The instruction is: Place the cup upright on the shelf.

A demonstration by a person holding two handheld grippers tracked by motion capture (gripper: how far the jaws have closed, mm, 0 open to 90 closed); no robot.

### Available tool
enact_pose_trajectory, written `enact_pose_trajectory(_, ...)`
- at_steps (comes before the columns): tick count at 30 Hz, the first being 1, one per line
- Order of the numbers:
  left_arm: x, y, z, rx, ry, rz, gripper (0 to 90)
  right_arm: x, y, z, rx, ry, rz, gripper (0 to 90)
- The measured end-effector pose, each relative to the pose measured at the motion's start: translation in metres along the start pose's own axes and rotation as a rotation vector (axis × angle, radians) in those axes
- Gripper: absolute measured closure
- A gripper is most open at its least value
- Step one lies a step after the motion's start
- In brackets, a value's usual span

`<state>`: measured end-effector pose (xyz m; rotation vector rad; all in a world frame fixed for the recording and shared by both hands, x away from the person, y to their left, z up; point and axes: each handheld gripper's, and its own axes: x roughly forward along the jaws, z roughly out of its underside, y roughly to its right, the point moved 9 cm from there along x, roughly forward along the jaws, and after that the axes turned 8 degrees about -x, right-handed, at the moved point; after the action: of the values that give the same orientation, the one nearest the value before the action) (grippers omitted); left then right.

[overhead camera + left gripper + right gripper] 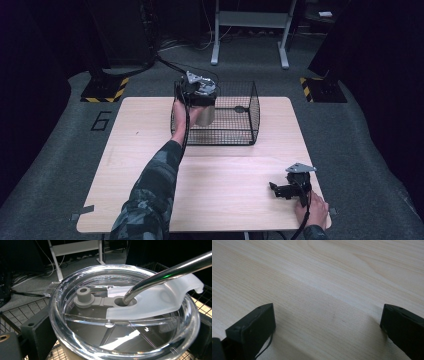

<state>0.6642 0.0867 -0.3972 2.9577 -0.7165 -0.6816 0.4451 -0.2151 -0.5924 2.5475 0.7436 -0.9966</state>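
Observation:
A grey tumbler (206, 115) with a clear lid (82, 340) and a metal straw (170, 272) is at the left end of the black wire basket (253, 115). My left gripper (196, 91) is shut on the tumbler just below its lid, with its black jaws on either side of the rim in the left gripper view (120, 342). I cannot tell whether the tumbler rests on the basket floor. My right gripper (276, 190) sits on the wooden table (150, 150) near the front right corner. It is open, with bare wood between its jaws (327, 320).
The basket stands at the back middle of the table, and its mesh walls (15, 315) surround the tumbler closely. A white metal frame (250, 20) stands on the floor beyond the table. Yellow-black striped bases (105, 90) flank the far corners.

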Motion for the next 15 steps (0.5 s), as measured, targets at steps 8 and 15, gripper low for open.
enact_pose_trajectory(8,0.009,-0.005,0.012,0.000,-0.032,-0.022,4.1,0.000,0.000,0.000,-0.001,0.000,0.001,0.0)
enact_pose_trajectory(15,0.015,-0.007,0.017,-0.015,-0.039,-0.029,4.1,0.000,0.000,0.000,0.001,0.000,0.001,0.0)
